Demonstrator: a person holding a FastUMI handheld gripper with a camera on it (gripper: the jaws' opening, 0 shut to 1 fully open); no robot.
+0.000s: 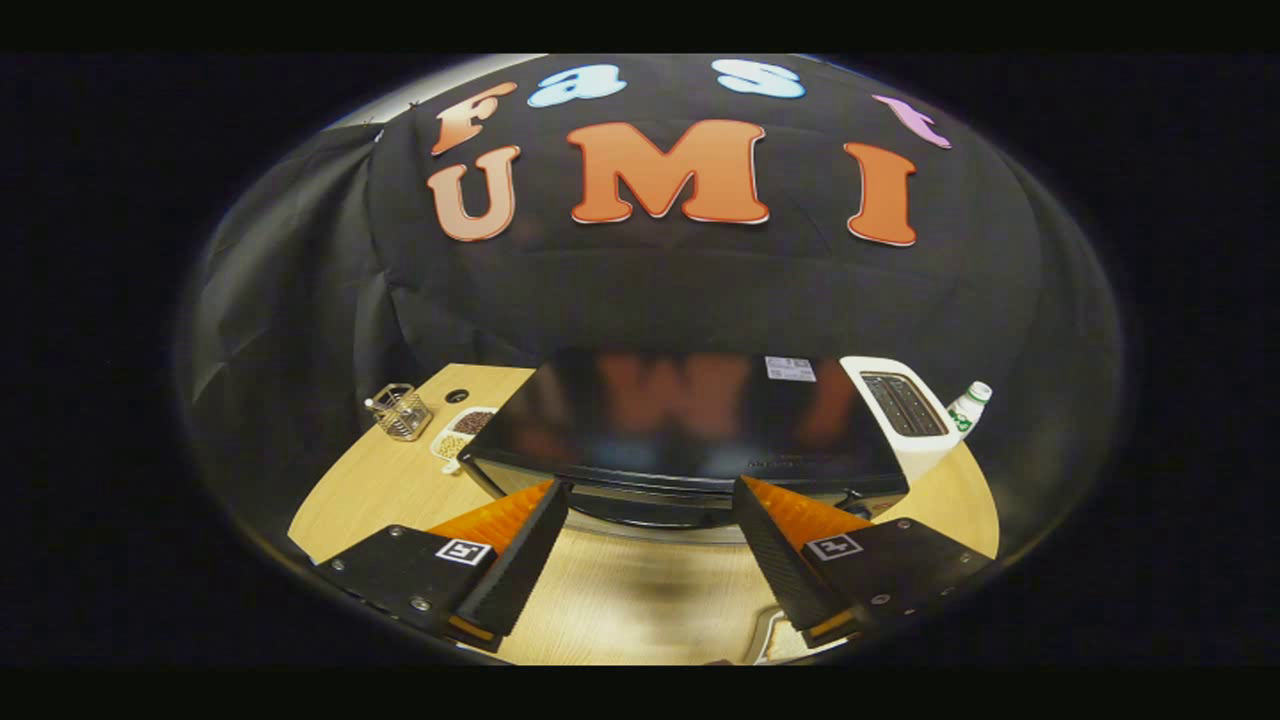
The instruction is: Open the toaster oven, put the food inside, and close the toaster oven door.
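tongs [650,500] hanging released, fingers spread, gripping nothing | toaster oven [690,425] sitting just ahead of fingertips on worktop [380,490] | white toaster [905,410] standing beside it

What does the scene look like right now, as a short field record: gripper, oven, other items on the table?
gripper: gripper open, fingers spread wide, holding nothing
toaster oven: toaster oven just ahead of the fingertips, glossy black top facing the camera
door handle: handle lies between the fingertips, not gripped
door state: cannot tell from this angle
beside oven, one side: wire basket, divided snack dish
beside oven, other side: white pop-up toaster, white bottle with green label
surface: wooden table
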